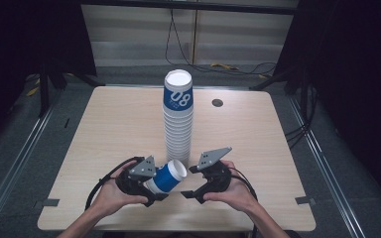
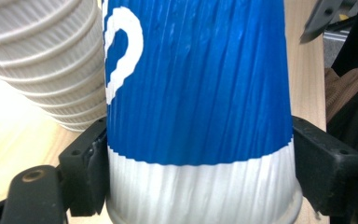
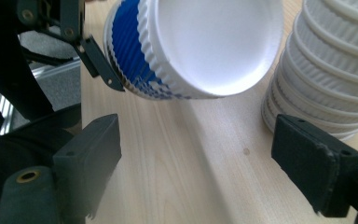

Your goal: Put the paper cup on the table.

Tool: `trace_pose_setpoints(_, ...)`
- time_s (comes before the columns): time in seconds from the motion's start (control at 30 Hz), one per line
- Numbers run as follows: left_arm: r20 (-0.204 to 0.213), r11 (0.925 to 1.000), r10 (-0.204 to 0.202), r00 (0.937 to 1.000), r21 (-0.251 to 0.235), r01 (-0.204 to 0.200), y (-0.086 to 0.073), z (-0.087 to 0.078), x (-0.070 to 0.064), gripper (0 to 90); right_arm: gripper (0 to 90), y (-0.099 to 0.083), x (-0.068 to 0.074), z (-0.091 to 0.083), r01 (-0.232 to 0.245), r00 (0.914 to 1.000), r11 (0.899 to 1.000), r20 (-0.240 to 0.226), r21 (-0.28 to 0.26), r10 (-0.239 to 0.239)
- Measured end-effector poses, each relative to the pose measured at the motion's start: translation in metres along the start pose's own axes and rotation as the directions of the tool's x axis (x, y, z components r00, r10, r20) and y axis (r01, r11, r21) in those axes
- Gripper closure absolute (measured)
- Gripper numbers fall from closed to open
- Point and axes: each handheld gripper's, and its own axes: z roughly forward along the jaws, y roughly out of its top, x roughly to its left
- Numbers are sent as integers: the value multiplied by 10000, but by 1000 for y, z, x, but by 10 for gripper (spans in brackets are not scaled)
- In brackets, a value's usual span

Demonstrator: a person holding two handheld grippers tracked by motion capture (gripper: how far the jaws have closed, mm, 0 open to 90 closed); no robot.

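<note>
Here, nearest me, my left claw (image 1: 155,191) is clamped around the white base of a blue ribbed paper cup with a white rim (image 1: 166,177). The cup is tilted, lifted off the light wooden tabletop (image 1: 114,124), its open mouth turned toward my right claw (image 1: 191,182). In the left claw's view both black jaws press against the cup's sides. My right claw stands wide with nothing between its jaws, just beside the cup's mouth and not touching it. Just beyond the cup rises a tall stack of white ribbed paper cups (image 1: 178,131), topped by a blue one, standing upright mid-tabletop. Farther back, a small dark round grommet (image 1: 217,103) sits in the tabletop.
</note>
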Motion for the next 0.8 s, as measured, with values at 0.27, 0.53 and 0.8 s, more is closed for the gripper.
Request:
trace_pose_setpoints(0.27,595,9946,529,9968,859,-579,7,4,-1,177,172,1,3,4,291,9996,9992,15,259,-292)
trace_pose_setpoints(0.53,955,9879,546,9939,1399,-677,9,17,0,176,187,1,2,7,541,9985,9947,-29,879,-541)
trace_pose_setpoints(0.8,886,9881,669,9938,1325,-784,19,17,4,177,200,2,0,13,651,9979,9892,-19,1312,-654)
